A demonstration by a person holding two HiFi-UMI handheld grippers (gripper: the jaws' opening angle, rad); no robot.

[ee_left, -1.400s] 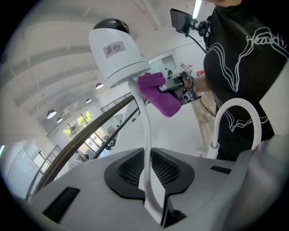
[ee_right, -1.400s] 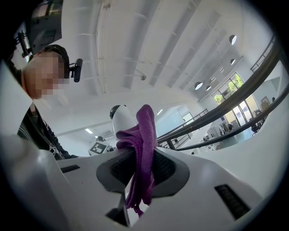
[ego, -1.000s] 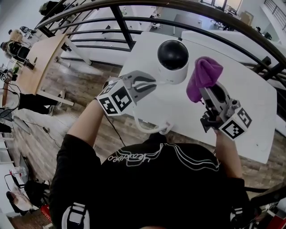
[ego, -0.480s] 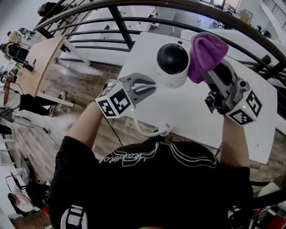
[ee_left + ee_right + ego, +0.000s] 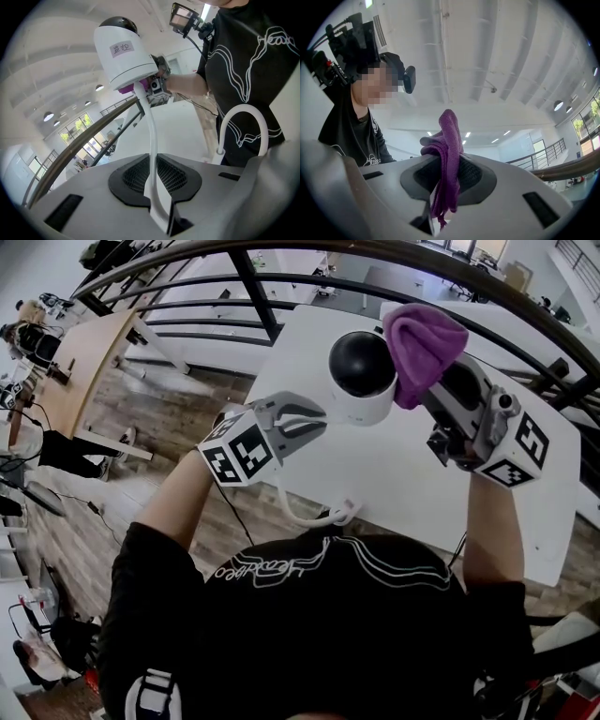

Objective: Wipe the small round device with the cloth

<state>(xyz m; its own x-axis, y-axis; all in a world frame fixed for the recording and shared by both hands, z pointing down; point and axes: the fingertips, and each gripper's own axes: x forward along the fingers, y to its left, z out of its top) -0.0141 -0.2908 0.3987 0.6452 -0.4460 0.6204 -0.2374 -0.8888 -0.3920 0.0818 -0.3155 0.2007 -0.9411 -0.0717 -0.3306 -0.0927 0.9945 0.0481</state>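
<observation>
Purple cloth (image 5: pixel 427 334) beside round device (image 5: pixel 361 382), white cable (image 5: pixel 151 140) clamped

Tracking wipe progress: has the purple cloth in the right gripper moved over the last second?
Yes. The purple cloth moved up the head view, from beside the white round device's body to alongside its black dome.

From the head view, the device (image 5: pixel 361 376) is over the counter (image 5: pixel 412 474). The cloth (image 5: pixel 424 343) touches it at 2 o'clock, pinched in the right gripper's (image 5: pixel 428 395) fingers. The left gripper (image 5: pixel 314 418) is at 7 o'clock, fingers closed on the cable (image 5: pixel 314 517) (it loops at 6 o'clock, by the counter's near edge). The railing (image 5: pixel 281 282) lies beyond, at 12 o'clock.
</observation>
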